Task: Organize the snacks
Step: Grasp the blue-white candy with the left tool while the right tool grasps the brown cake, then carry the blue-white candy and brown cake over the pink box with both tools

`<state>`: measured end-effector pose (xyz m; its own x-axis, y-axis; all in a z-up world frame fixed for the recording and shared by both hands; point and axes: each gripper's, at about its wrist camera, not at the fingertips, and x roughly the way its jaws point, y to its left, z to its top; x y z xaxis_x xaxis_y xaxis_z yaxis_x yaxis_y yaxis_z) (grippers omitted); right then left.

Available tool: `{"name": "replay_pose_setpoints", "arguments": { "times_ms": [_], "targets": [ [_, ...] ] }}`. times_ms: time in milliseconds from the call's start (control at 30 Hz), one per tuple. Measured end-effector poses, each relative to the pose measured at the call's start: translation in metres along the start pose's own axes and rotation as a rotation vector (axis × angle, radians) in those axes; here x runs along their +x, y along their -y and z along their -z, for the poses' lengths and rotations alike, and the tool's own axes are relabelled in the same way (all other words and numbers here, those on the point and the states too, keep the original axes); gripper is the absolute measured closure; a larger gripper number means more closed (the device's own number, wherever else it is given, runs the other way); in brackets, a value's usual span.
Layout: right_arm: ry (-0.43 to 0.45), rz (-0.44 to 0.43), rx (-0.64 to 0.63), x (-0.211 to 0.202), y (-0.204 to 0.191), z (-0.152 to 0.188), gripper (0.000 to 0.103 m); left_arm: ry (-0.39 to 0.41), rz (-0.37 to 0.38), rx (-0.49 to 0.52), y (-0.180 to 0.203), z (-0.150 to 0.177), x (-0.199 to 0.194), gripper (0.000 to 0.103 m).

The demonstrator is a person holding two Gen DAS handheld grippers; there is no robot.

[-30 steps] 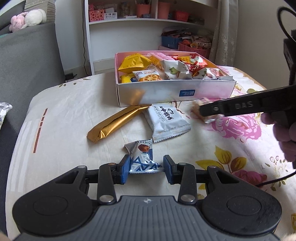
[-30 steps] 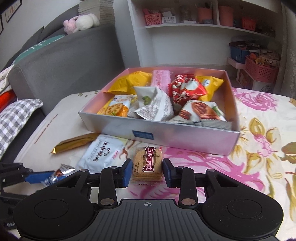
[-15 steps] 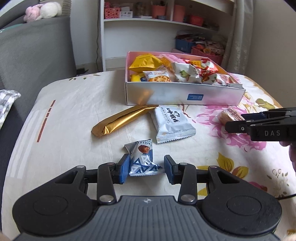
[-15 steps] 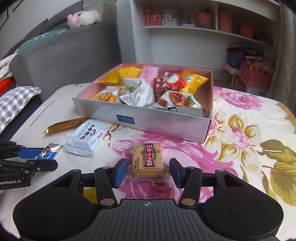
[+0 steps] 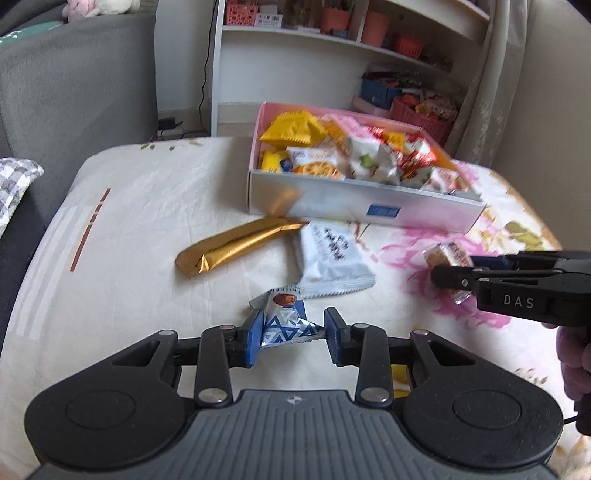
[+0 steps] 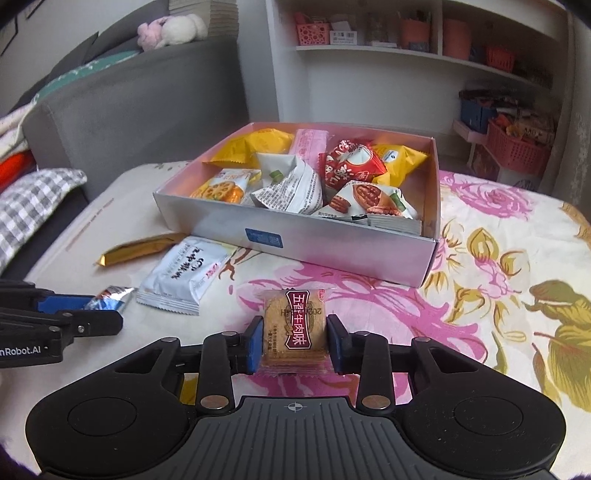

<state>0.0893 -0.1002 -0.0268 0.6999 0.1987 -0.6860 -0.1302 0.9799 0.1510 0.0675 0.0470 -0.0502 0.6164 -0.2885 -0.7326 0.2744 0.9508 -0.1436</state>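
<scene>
Right gripper point(image 6: 294, 341) clamps a square cracker pack point(image 6: 294, 326) between its blue pads, the pack's red label facing up over a pink rose on the floral cloth point(image 6: 509, 266). Left gripper point(image 5: 294, 338) has its jaws closing around a small blue-and-white packet point(image 5: 284, 321); the left pad touches the wrapper, while the wrapper's crimped tip just reaches the right pad. In the right wrist view that packet's silver end point(image 6: 109, 295) pokes out beyond the left gripper's fingers point(image 6: 66, 300).

Just beyond the packet lies a white pack point(image 5: 330, 258) with black lettering, its near edge by the packet's top. A long gold bar point(image 5: 236, 245) lies slantwise to its left, its far end close to the box point(image 5: 369, 206). The box, silver outside and pink inside, sits farther back on the cloth and holds a heap of snacks: yellow pouches point(image 6: 255, 146), a lotus-root pack point(image 6: 225, 186), a crumpled white wrapper point(image 6: 291, 184), a red pack point(image 6: 351, 164) and a walnut pack point(image 6: 369, 201). A blue sticker point(image 6: 264, 236) marks its near wall.

A grey sofa point(image 6: 129, 107) with a checked cushion point(image 6: 29, 203) stands to the left, a plush toy point(image 6: 171, 29) on its back. White shelves point(image 6: 406, 55) with pink baskets point(image 6: 515, 147) fill the rear wall. A hand point(image 5: 576, 362) shows at the left wrist view's right edge.
</scene>
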Motion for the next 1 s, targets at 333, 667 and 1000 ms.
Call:
{"name": "replay_pose_setpoints", "arguments": {
  "times_ms": [333, 667, 1000],
  "targets": [
    [0.075, -0.096, 0.188, -0.039, 0.033, -0.024, 0.069, 0.063, 0.048, -0.097, 0.012, -0.021, -0.016, 0.071],
    [0.150, -0.118, 0.396, -0.041, 0.078, -0.050, 0.069, 0.119, 0.078, -0.183, 0.027, -0.047, -0.005, 0.071],
    [0.140, -0.139, 0.517, -0.018, 0.112, -0.057, 0.069, 0.124, 0.091, -0.301, 0.010, -0.060, 0.012, 0.071]
  ]
}}
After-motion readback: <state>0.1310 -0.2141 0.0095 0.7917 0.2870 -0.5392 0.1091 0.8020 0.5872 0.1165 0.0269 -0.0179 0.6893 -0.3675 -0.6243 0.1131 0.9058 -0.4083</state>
